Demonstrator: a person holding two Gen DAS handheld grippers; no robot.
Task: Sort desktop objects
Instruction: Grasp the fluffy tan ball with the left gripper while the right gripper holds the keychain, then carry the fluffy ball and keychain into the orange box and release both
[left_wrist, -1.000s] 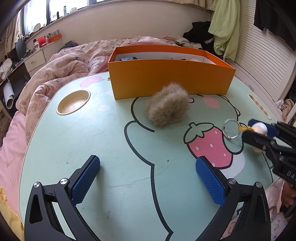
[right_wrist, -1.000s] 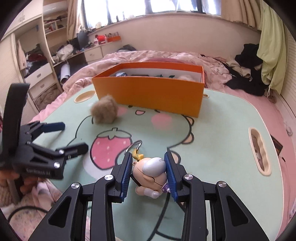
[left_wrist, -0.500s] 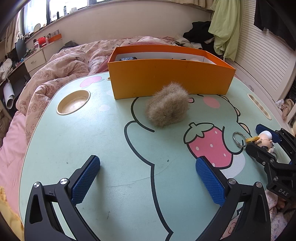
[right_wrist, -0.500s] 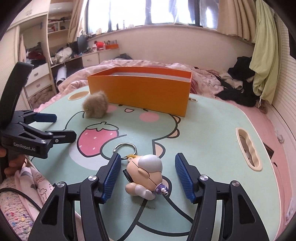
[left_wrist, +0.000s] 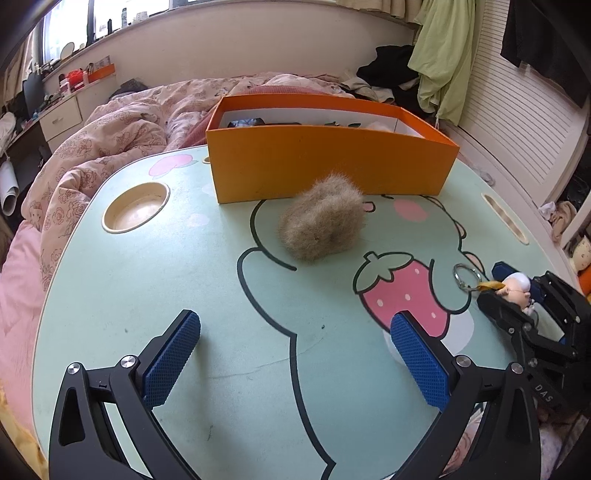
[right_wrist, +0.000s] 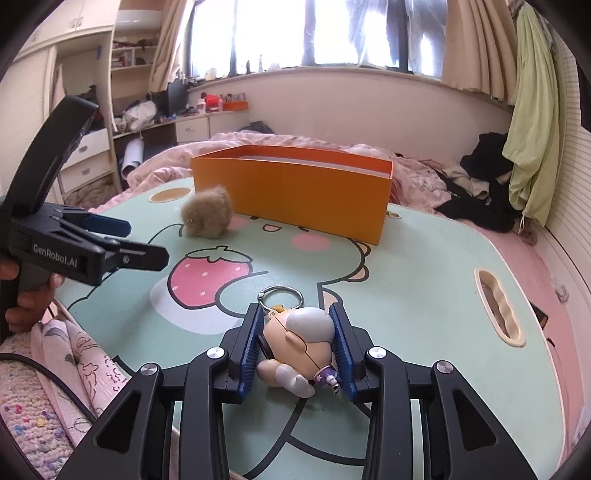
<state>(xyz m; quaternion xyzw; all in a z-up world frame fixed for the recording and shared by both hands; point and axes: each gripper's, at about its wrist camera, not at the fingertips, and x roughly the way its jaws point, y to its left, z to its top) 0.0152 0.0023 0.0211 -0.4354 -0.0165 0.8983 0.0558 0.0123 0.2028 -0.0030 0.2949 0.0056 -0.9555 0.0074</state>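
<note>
The right gripper (right_wrist: 297, 345) is closing its blue ribbed pads on the one small cartoon figure keychain with a peach face and grey-white cap (right_wrist: 299, 341), lying on the mint-green cartoon-printed lap table (right_wrist: 424, 280); its single metal ring (right_wrist: 281, 296) is poking out ahead. The left gripper (left_wrist: 295, 354) is hovering with jaws wide apart, holding nothing. One tan fluffy pompom (left_wrist: 322, 221) is sitting just before the one orange cardboard box (left_wrist: 325, 166).
</note>
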